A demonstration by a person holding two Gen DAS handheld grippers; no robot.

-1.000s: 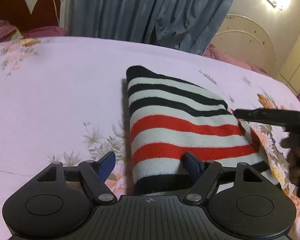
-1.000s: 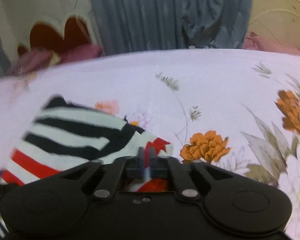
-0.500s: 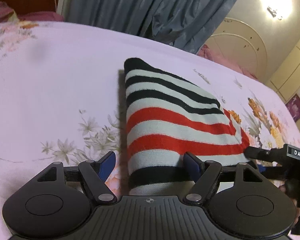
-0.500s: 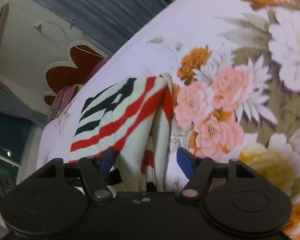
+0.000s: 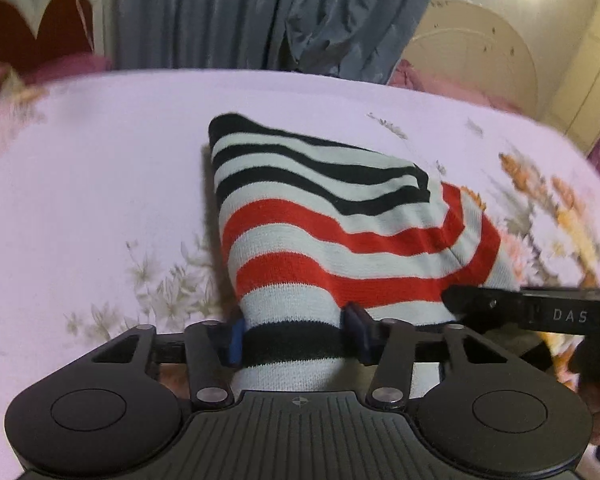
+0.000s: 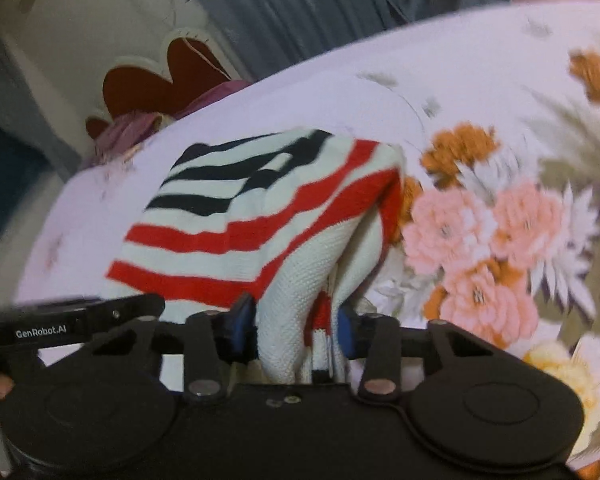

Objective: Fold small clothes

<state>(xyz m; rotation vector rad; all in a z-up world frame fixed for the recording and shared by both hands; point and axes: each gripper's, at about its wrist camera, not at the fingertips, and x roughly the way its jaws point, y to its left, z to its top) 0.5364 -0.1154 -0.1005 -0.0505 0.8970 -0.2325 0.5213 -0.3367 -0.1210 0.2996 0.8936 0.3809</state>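
A small knit garment (image 5: 324, 216) with black, white and red stripes lies folded on the bed. My left gripper (image 5: 296, 338) is shut on its near edge, pads pressing the black stripe from both sides. My right gripper (image 6: 296, 326) is shut on the garment's right side (image 6: 260, 216), where several folded layers bunch between the pads. The right gripper's finger (image 5: 500, 306) shows at the right of the left wrist view, and the left gripper's finger (image 6: 80, 320) at the left of the right wrist view.
The bed sheet (image 5: 80, 200) is pale pink with a large flower print (image 6: 500, 240) on the right side. A red and white headboard (image 5: 40, 28) and grey curtains (image 5: 260, 12) stand behind the bed.
Both grippers were open around the garment's edges half a second ago and have now closed on it. The right gripper let go of a corner a second ago and moved to the right side.
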